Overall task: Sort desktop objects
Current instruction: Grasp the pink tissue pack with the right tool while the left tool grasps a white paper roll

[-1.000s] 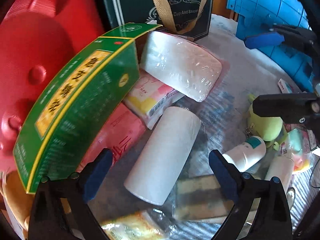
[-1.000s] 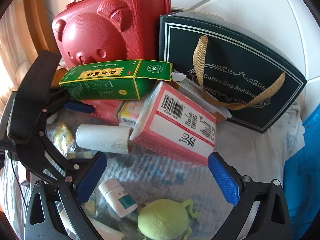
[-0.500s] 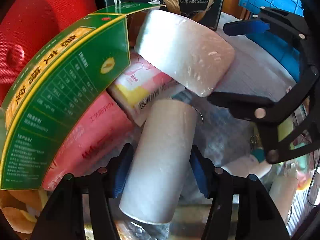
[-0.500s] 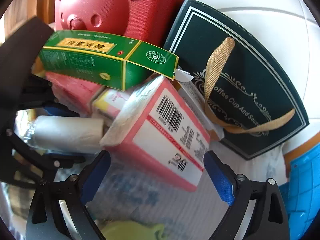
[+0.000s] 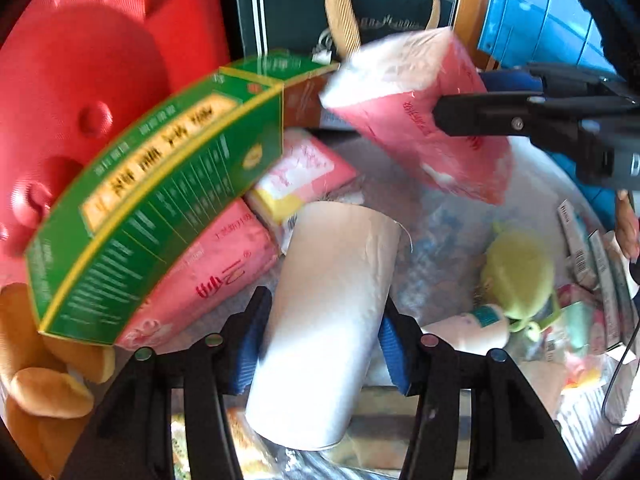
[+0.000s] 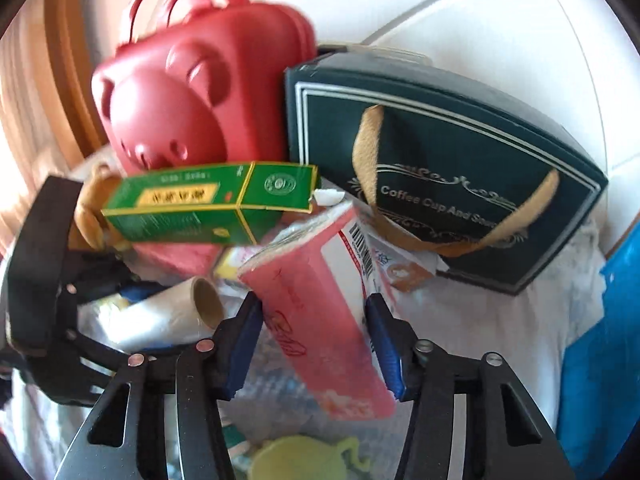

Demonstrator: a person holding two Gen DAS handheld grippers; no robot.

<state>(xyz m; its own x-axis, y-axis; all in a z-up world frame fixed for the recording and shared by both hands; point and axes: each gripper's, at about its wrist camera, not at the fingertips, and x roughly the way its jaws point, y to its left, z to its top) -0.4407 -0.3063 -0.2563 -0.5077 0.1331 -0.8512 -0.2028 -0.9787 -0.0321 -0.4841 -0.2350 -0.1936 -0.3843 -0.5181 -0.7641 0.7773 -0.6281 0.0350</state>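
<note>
My left gripper (image 5: 324,344) is shut on a white plastic-bag roll (image 5: 332,312), which also shows in the right wrist view (image 6: 160,316) with its cardboard core end facing the camera. My right gripper (image 6: 316,344) is shut on a pink tissue pack (image 6: 320,312) and holds it lifted and tilted; it also shows in the left wrist view (image 5: 424,120), above the table. A green box (image 5: 160,216) leans on another pink tissue pack (image 5: 208,276) to the left.
A red bear-shaped case (image 6: 192,92) and a dark green gift bag (image 6: 440,176) stand at the back. A blue crate (image 5: 540,16) is at the right. A green plush (image 5: 516,276), a white bottle (image 5: 472,328) and small packets lie on the cloth-covered table (image 6: 500,320).
The left gripper closed on the roll. The right gripper closed on the pink tissue pack and lifted it off the pile, tilting it.
</note>
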